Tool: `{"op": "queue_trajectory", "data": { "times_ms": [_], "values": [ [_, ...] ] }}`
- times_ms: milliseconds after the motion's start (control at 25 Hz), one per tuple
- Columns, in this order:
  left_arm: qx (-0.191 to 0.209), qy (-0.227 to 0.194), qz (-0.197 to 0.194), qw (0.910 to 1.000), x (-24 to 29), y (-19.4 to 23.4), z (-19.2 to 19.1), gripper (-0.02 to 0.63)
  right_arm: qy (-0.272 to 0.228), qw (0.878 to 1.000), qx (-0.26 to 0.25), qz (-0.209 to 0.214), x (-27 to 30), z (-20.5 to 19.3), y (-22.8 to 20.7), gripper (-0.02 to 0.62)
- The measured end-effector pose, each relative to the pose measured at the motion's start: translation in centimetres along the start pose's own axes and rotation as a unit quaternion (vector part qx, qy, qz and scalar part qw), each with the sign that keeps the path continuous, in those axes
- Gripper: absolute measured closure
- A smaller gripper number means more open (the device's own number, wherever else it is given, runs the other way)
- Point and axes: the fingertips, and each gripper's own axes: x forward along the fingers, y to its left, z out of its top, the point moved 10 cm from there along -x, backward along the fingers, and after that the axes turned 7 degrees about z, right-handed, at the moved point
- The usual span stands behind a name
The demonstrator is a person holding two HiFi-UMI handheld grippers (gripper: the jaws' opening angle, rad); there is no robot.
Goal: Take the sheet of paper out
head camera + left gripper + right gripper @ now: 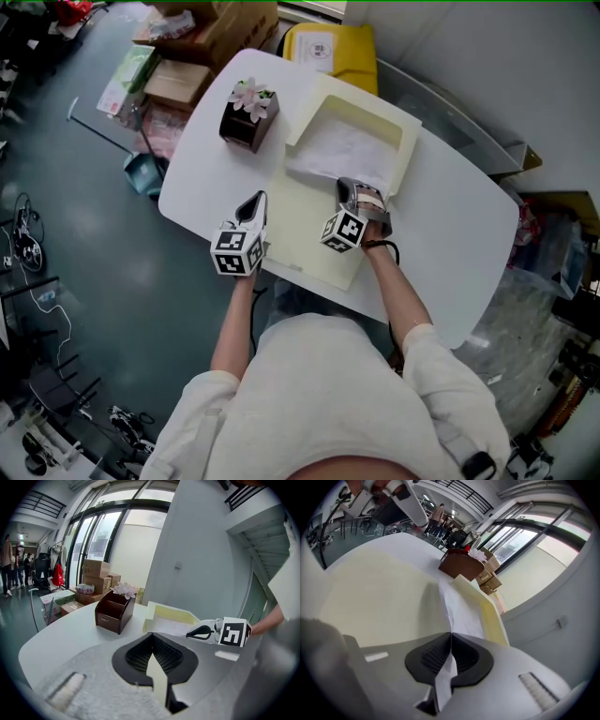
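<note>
Two grippers at an open pale yellow box [410, 155] on a white table [459, 220].
The right gripper [349, 187] has its jaws pressed together on the near edge of the white sheet of paper [342, 150]. The sheet lies in the box's tray, straight ahead of those jaws. The left gripper [255, 202] pinches the left edge of the flat yellow lid flap [300, 230], beside the sheet and apart from it.

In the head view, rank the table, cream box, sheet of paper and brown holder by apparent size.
Largest to smallest:
table
cream box, with its open flap
sheet of paper
brown holder
No two look close.
</note>
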Motion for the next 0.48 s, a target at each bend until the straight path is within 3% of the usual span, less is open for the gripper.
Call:
{"op": "queue_trajectory", "data": {
  "times_ms": [480],
  "values": [
    [0.009, -0.028, -0.008, 0.9995, -2.3, -1.7, 0.9, 0.606, -0.036, 0.999, -0.002, -0.025, -5.3, 1.3, 1.4, 0.592]
  ]
}}
